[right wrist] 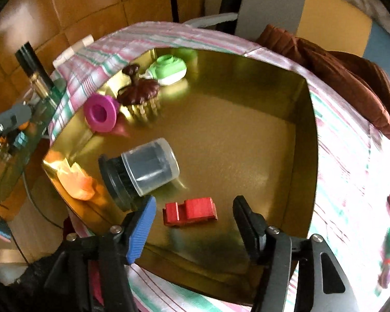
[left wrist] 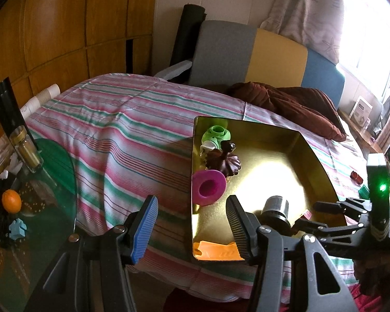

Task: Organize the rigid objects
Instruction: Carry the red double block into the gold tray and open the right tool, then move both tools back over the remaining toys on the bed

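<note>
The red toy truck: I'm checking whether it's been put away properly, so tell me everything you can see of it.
The red toy truck is a small blocky piece, seemingly painted wood, with a stepped cab-and-body shape. It lies on the floor of the gold tray, near the tray's front edge, lengthwise across the view. It sits between the open fingers of the right hand-held gripper, which do not touch it. The capped jar lies just beyond, apart from it.

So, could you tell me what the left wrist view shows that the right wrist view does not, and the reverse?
Only the left wrist view shows the whole right gripper from outside and an orange ball on the green glass table. Only the right wrist view shows the red toy truck lying free between the right gripper's open fingers. Both show the gold tray, pink spool, green piece, brown comb and the capped jar.
</note>
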The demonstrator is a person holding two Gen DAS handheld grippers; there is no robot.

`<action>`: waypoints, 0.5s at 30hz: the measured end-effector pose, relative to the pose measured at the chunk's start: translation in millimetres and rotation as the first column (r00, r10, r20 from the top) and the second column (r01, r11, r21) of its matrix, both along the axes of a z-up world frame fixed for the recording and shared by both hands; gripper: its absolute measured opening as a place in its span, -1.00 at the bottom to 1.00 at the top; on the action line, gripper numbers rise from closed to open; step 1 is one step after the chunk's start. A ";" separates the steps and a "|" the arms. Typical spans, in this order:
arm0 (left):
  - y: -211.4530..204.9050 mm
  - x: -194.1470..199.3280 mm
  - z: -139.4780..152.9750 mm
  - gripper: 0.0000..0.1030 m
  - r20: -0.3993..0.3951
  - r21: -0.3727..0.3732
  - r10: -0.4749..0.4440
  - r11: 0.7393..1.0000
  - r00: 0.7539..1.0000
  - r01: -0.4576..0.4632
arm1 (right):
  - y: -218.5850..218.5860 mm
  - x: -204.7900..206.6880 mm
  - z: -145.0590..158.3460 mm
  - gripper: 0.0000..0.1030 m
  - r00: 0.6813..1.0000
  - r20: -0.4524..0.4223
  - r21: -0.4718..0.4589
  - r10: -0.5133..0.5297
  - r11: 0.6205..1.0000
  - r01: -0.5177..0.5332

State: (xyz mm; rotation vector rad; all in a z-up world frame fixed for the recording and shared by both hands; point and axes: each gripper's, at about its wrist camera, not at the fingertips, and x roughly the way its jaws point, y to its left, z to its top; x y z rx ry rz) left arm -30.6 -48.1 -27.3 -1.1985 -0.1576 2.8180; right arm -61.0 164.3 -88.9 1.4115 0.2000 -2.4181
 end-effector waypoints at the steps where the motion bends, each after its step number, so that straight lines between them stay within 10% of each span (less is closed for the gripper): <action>1: 0.7 0.2 0.6 0.07 -0.001 -0.001 -0.001 1.000 1.000 0.001 | 0.8 1.0 3.1 0.27 1.000 -0.012 -0.006 -0.005 1.000 0.005; 15: 18.5 4.2 7.8 0.07 -0.012 -0.041 -0.046 0.998 0.999 0.046 | 26.4 16.9 50.1 0.42 0.984 -0.163 -0.051 -0.067 0.997 0.060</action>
